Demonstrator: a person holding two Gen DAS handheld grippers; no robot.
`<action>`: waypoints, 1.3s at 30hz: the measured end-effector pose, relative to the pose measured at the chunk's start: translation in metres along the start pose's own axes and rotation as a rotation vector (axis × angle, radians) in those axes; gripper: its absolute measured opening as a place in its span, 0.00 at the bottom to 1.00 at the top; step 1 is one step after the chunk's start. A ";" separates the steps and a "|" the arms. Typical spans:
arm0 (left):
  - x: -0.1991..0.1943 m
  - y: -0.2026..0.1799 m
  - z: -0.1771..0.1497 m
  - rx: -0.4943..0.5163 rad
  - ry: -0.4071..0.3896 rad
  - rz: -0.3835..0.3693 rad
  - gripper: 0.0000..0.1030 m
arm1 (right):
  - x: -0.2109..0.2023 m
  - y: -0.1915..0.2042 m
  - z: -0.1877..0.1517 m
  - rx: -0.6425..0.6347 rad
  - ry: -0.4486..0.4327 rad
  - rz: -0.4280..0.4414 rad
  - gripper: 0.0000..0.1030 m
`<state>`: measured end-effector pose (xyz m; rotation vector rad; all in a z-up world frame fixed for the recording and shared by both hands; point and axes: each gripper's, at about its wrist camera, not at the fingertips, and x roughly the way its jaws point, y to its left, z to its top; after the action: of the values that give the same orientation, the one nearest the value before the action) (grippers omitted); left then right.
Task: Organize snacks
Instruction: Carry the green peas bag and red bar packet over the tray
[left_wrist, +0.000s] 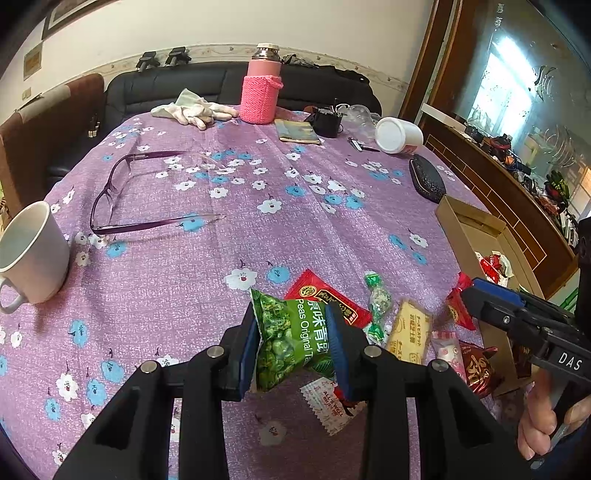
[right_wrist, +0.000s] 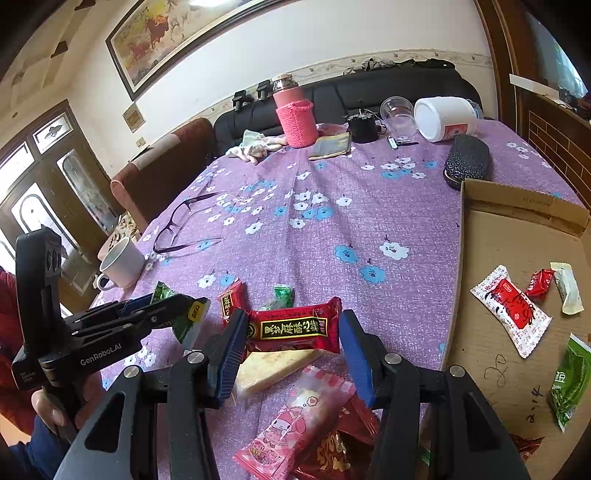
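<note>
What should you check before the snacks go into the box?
1. Left gripper clamped on the green pea packet: ok.
2. Right gripper closed on the red bar snack: not ok, fingers stand apart, no squeeze visible.
3. Cardboard box has bare floor: ok.
4. Packet lifted off the tablecloth: cannot tell.
5. Pink snack under the right gripper out of the way: not ok.

A green pea packet sits upright, pinched at both sides between blue pads above the table. A dark red bar with a black-and-gold label lies flat, overlapping a pale yellow biscuit packet, near a pink cartoon-printed packet and a green twisted candy. Inside the open cardboard box lie a red-and-white sachet, a small red candy, a white candy and a green packet.
</note>
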<state>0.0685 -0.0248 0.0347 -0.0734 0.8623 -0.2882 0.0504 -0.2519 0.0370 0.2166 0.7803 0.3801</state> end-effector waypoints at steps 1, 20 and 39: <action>0.000 0.000 0.000 0.000 0.001 0.000 0.33 | 0.000 0.000 0.000 0.000 0.000 -0.002 0.53; -0.002 -0.004 0.002 -0.012 0.006 -0.046 0.33 | -0.011 -0.022 0.006 0.077 -0.045 -0.036 0.53; -0.029 -0.093 0.016 0.119 -0.026 -0.135 0.33 | -0.056 -0.100 0.018 0.326 -0.154 -0.182 0.53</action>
<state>0.0425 -0.1065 0.0833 -0.0246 0.8145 -0.4637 0.0528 -0.3667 0.0527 0.4709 0.7002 0.0602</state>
